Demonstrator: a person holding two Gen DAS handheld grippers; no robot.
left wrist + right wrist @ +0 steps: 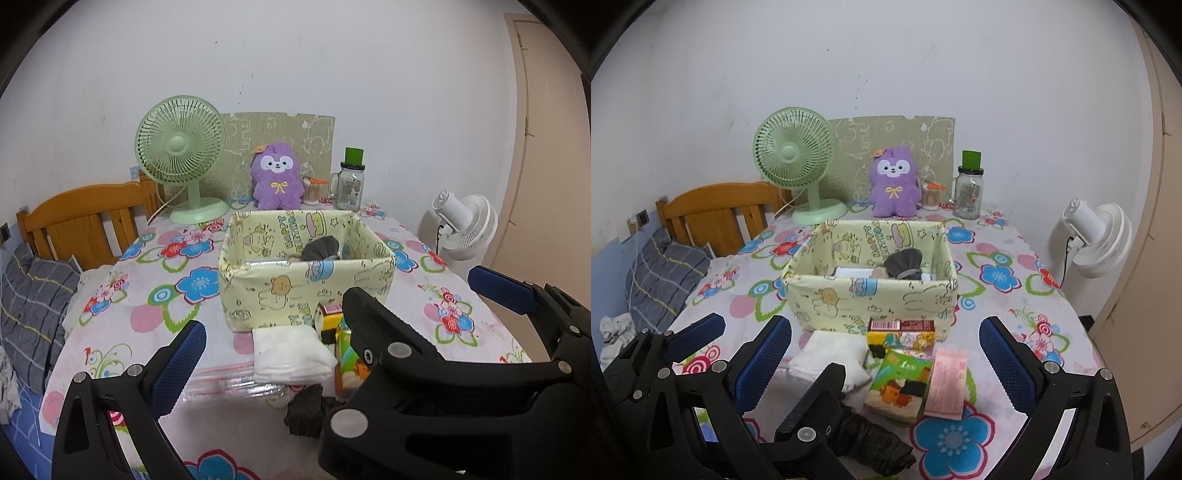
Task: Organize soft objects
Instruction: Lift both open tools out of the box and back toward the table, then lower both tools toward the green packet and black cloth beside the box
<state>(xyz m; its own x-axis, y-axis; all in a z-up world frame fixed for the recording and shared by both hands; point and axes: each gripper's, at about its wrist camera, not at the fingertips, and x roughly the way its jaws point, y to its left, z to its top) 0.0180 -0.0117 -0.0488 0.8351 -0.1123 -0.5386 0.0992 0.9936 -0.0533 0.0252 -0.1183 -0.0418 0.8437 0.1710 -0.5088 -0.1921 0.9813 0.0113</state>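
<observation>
A yellow cartoon-print fabric box (306,291) (849,299) stands mid-table with a grey soft item (321,247) (903,264) inside. In front of it lie a folded white cloth (291,350) (834,352) and a crumpled black fabric item (304,410) (871,443). A purple plush (277,177) (894,181) sits upright at the back. My left gripper (295,347) is open above the white cloth. My right gripper (886,325) (412,284) is open just beside it, with their fingers interleaved. Neither holds anything.
Small cartons (901,332), a green box (899,384) and a pink packet (945,384) lie by the cloth, and a clear plastic bag (229,380) under it. At the back stand a green fan (181,155) and a glass jar (349,184). A white fan (1097,236) is off the right edge, a wooden headboard (88,218) on the left.
</observation>
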